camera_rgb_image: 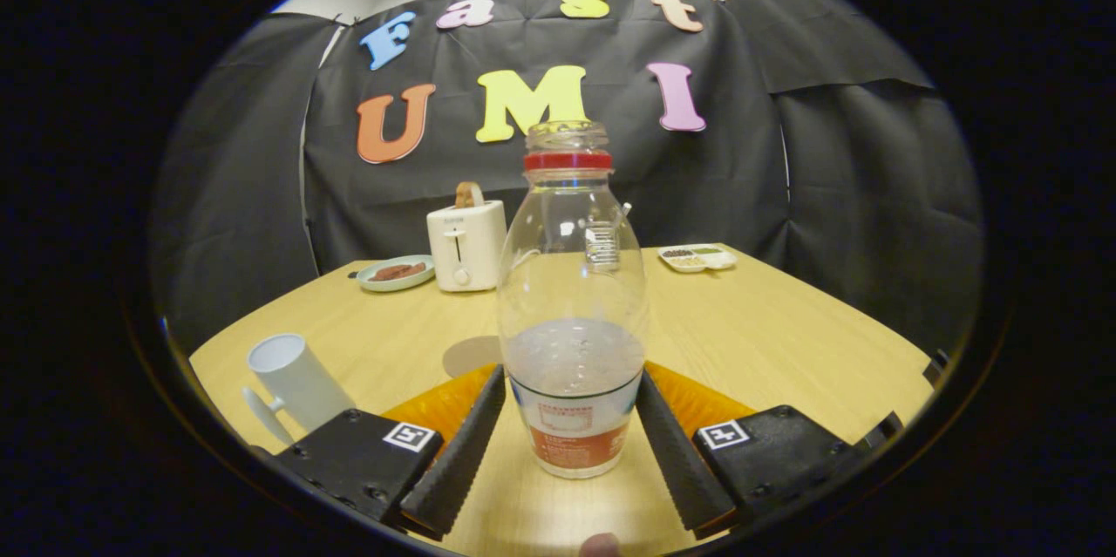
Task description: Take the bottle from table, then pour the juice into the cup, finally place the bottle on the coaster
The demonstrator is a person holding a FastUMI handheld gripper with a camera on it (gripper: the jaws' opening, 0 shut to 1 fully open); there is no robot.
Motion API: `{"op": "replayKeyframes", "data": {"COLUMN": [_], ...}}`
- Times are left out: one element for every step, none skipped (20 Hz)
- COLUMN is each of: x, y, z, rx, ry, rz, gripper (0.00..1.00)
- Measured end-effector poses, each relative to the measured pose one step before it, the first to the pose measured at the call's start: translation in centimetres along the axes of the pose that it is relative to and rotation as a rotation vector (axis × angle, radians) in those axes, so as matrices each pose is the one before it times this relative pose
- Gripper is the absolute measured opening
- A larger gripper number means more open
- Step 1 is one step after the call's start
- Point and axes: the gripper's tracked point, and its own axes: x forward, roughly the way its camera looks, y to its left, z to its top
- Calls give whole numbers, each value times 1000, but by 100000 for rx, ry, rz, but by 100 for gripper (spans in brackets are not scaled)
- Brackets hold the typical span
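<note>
A clear bottle with a red neck ring, no cap and an orange label stands upright between my fingers, with pale liquid filling about its lower third. My gripper is shut on it, both fingertips pressing its sides just above the label. Its base looks to rest on the wooden table. A white cup with a handle stands to the left, beside my left finger. A round tan coaster lies flat just behind the left fingertip, partly hidden by the bottle.
At the back of the table stand a white toaster, a pale green plate with brown food to its left, and a small divided white dish to the right. Black cloth walls close the booth behind.
</note>
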Motion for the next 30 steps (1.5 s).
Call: {"op": "replayKeyframes", "data": {"x": [171, 140, 49, 33, -48, -173, -123, -47, -276, -16, -159, -44, -145, -207, -273, -235, -142, -50, 167, 243, 206, 232, 196, 168, 233, 121, 106, 170, 114, 119], "y": [-246, -120, 55, 86, 35, -91, 80, 135, 157, 199, 313, 278, 391, 338, 448, 432, 598, 566, 595, 571, 389, 318, 628, 426, 337, 263, 125, 22, 189, 120], "z": [-25, 114, -9, 5, 17, 235, 435, 445, 438, 469, 355, 448, 436, 490, 671, 729, 730, 611, 271, 196, 308, 52, 4, -26, 33, 99, 214, 215, 131, 188], "rx": [229, 863, 994, 457, -373, -581, -1195, -1757, -1991, -2422, -3492, -4390, -5488, -6217, -6470, -6460, -5911, -6121, -6376, -7466, -7065, -5985, -4866, -4176, -3903, -4561, -5021, -5018, -5014, -4530], "ry": [-341, 105, 12, 709, 421, -474, -616, -577, -813, -954, -578, -673, -780, -1039, -2126, -2372, -2612, -1931, -1431, -534, -1035, -440, 39, 432, 34, 40, -449, -657, -286, -481], "rz": [-979, -659, -220, -90, -140, -556, -153, -108, -162, 114, 118, -133, 37, -382, -244, -506, -196, -110, 167, 457, -205, -206, 594, 463, 211, 2, -134, -659, -12, -372], "gripper": [92, 86, 85, 83, 82, 81, 80, 79, 78, 77, 76, 75, 75, 74, 75, 75, 74, 74, 74, 74, 74, 74, 74, 74, 74, 74, 74, 74, 74, 74]}}
